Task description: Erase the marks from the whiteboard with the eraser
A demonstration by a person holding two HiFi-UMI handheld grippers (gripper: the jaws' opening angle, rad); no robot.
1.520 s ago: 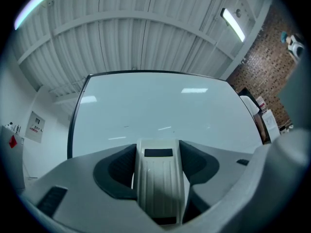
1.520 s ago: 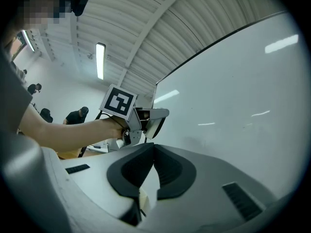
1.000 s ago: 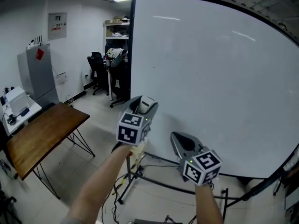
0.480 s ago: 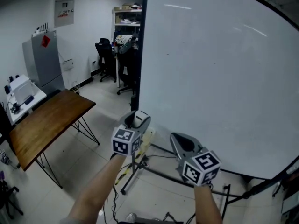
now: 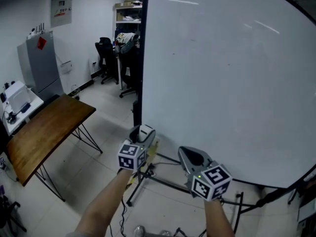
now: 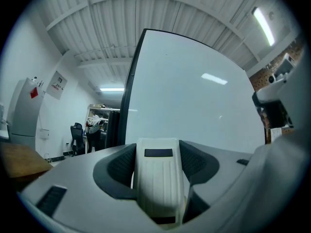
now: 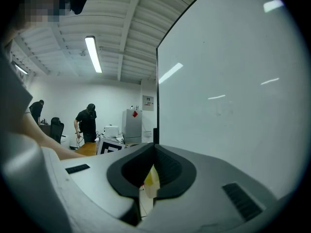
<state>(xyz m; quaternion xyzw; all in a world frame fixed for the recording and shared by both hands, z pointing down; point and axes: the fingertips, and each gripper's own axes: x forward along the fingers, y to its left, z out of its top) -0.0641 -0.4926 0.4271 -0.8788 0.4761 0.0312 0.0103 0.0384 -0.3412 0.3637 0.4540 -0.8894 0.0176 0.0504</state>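
The eraser (image 6: 158, 178) is gripped between the widely spread jaws of the left gripper (image 5: 140, 133), its ribbed white back towards the camera. It is held low, by the lower left corner of the whiteboard (image 5: 227, 83), and is not seen to touch the surface. The jaws of the right gripper (image 5: 190, 155) are brought together with nothing clamped. A yellow sliver is glimpsed through the gap behind their tips, but it is probably something on the floor beyond.

Almost no marks can be made out on the board, only a few faint specks high up, so these could be left behind if the work were judged finished. Should the eraser be pressed on at a slant, it might be twisted out of the pads. The board is carried on a thin-legged stand (image 5: 163, 181) and might be pushed back by a hard stroke.

Compared with a second ago, both grippers are seen lower in the head view. The left one has dropped more, from in front of the board's dark left edge to below it, while the grip on the eraser is unchanged.
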